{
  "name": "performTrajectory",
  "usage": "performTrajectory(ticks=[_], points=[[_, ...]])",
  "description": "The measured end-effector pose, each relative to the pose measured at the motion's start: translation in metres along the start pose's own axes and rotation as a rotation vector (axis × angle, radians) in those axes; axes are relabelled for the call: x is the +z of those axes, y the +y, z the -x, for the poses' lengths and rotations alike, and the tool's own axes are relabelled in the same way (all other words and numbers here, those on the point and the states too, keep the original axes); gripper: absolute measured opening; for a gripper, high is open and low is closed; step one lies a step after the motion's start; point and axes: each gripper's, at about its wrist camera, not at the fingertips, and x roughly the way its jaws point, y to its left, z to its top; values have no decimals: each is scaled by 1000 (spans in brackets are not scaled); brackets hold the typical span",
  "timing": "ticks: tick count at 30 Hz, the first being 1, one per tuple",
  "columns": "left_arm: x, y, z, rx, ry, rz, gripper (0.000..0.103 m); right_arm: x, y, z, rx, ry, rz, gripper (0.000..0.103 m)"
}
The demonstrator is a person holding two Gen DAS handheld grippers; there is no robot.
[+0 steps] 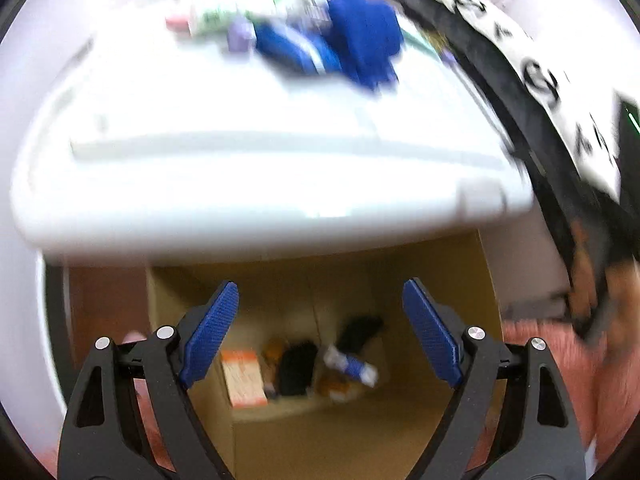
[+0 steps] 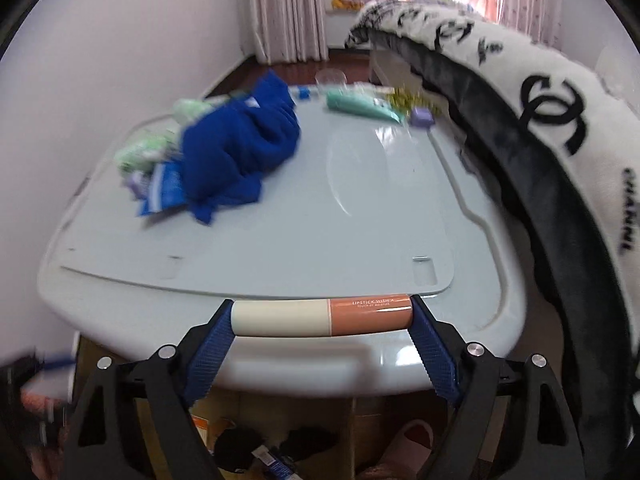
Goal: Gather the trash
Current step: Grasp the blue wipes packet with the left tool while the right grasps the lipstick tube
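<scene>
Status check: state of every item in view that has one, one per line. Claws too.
Left claw: open, empty, above the cardboard box.
Right claw: shut on lipstick tube, gripped end to end.
Lipstick tube: capped, lying crosswise between the pads.
Cardboard box: open, several discarded items already inside.
Blue cloth: crumpled in a heap on the table.
Green tube: lying flat on the table.
Table: partly cleared, clutter left along its far side.

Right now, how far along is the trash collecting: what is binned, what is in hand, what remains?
Done: several items, an orange-and-white packet among them, lie in the brown cardboard box below the white table. In hand: the right claw holds a cream-and-pink lipstick tube end to end; the left claw is open and empty. Left: a crumpled blue cloth, green packets and a teal tube.
</scene>
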Motion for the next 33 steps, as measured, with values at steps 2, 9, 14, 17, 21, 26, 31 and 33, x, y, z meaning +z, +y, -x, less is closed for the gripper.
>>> performTrajectory(ticks=[2, 9, 14, 17, 21, 26, 31, 33], points=[[38, -5, -5, 27, -38, 11, 82, -8, 0, 20, 19, -35, -30, 82], [156, 6, -62, 46, -49, 220, 82, -24, 4, 33, 54, -69, -42, 83], [184, 14, -101, 23, 30, 328, 43, -20, 16, 19, 122, -36, -15, 83], [184, 9, -101, 18, 38, 323, 26, -19, 23, 20, 137, -45, 14, 83], [174, 3, -77, 27, 5, 284, 13, -20, 24, 26, 153, -56, 9, 82], [138, -6, -16, -56, -38, 165, 12, -21, 23, 35, 171, -68, -14, 83], [64, -14, 46, -67, -35, 38, 12, -32, 30, 47, 199, -63, -16, 83], [26, -18, 58, -46, 4, -24, 12, -45, 35, 48, 217, -22, -21, 83]])
